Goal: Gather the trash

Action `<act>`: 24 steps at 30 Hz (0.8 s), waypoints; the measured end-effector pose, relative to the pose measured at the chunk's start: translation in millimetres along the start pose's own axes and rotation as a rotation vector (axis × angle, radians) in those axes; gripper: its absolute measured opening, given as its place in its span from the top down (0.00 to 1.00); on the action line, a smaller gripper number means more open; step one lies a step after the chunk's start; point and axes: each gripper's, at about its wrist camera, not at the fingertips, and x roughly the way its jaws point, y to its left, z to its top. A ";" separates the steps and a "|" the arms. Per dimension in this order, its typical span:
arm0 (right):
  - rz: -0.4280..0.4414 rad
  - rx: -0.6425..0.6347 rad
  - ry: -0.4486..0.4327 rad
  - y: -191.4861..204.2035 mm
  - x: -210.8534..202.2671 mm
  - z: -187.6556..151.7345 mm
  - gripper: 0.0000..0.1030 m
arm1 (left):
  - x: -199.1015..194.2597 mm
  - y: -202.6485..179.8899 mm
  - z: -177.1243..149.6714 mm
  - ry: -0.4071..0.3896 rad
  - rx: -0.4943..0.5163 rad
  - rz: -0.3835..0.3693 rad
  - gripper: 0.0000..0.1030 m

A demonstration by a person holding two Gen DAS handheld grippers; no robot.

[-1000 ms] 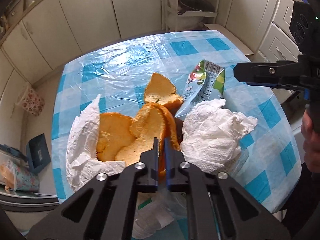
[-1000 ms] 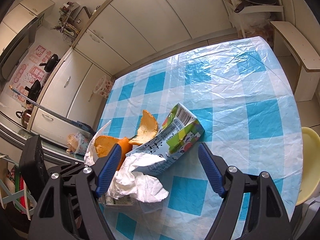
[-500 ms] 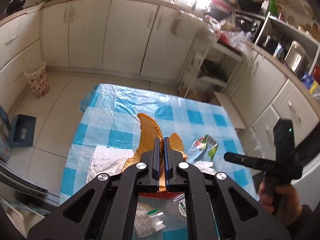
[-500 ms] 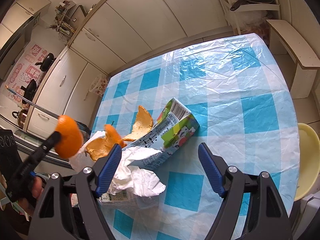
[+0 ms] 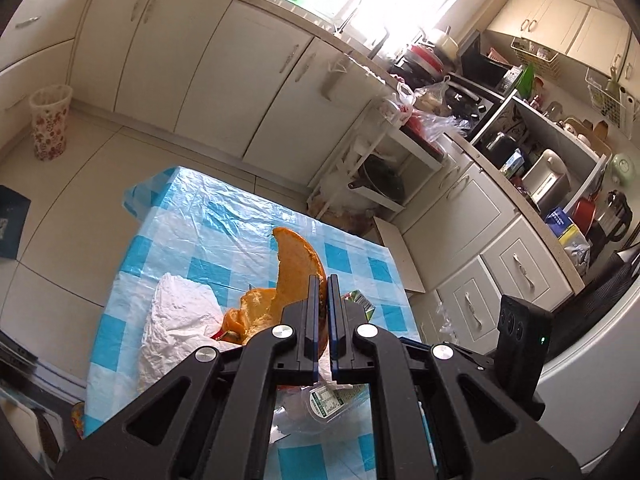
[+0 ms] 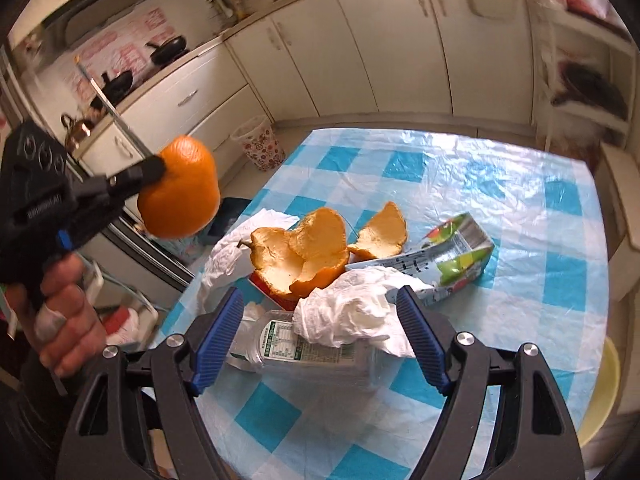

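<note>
Orange peel clamped in left gripper; right gripper jaws open above tissue, bottle.

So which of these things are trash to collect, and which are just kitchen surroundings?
Trash for the job:
- orange peel held in the left gripper
- peel pieces
- juice carton
- crumpled tissue
- plastic bottle

Just lying about:
- floral bin
- pans
- kettle

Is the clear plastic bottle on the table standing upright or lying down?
Lying down. The clear plastic bottle rests on its side on the checked tablecloth, label facing up, with a crumpled white tissue draped over it.
</note>
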 end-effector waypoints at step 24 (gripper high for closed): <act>-0.133 -0.123 0.087 5.5 33.0 -7.7 0.84 | -18.3 23.2 3.2 -0.020 -0.038 0.020 0.96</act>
